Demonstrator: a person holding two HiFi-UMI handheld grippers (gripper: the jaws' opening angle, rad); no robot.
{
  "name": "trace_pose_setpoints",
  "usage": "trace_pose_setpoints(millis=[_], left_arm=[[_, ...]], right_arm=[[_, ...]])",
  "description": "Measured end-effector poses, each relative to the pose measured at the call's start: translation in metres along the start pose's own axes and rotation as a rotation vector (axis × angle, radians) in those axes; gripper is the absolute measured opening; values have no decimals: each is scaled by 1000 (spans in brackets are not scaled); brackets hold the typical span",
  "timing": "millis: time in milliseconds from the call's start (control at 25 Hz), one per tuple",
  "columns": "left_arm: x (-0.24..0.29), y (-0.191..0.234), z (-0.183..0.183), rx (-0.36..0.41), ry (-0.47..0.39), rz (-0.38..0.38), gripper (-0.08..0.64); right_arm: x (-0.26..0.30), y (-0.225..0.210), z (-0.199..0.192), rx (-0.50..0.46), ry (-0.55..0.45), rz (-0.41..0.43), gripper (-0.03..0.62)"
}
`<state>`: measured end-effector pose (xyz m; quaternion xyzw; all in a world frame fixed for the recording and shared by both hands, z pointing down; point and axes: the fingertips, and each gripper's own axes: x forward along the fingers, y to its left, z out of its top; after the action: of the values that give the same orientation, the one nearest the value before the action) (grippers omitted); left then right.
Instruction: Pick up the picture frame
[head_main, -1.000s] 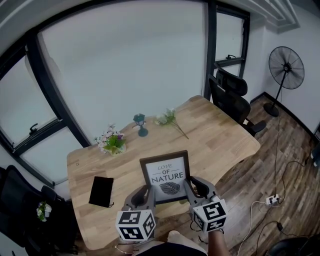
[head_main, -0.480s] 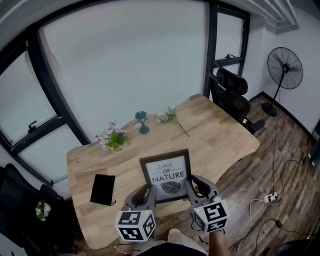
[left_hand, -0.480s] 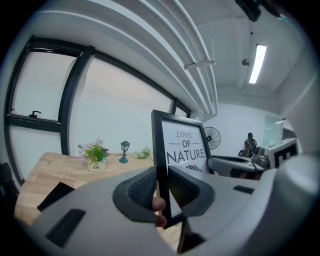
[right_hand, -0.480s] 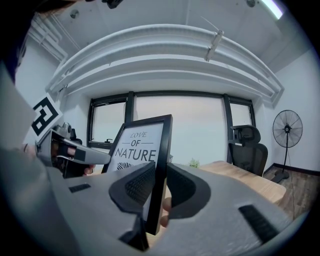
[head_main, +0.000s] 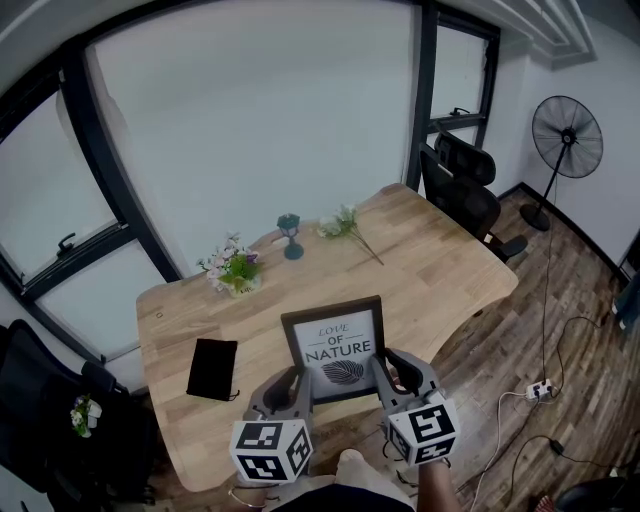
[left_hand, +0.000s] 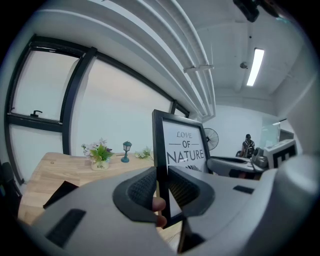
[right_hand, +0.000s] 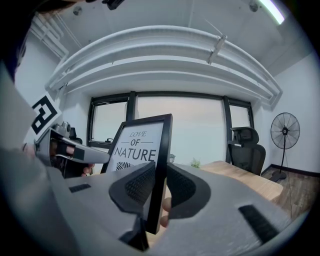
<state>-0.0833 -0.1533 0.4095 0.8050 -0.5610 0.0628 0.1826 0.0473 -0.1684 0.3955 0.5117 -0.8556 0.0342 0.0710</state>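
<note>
Head view: the frame (head_main: 335, 345) is standing nearly upright between the two grippers. The left gripper (head_main: 292, 385) is clamping its lower left corner and the right gripper (head_main: 395, 370) its lower right one. The table (head_main: 440, 270) is lying beyond and below the jaws, and the frame seems to be hanging clear of it (I am judging that from the angle alone).

Left gripper view: the jaws are pressing on the frame's left edge, one pad on the front and one on the back, with the print rising above them.

Right gripper view: the jaws are pinching the right edge low down, in the same way.

Doing this step well, I would judge, is calling for equally firm grips and hands travelling together at one height. Any twisting or spreading apart is risking the thin edge slipping out.
</note>
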Motion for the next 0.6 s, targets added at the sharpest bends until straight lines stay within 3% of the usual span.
trace_pose_setpoints(millis=[600], left_arm=[[-59,18,-12,-15,-14,-21,64]], right_arm=[[-30,57,1,-24,6,-17,72]])
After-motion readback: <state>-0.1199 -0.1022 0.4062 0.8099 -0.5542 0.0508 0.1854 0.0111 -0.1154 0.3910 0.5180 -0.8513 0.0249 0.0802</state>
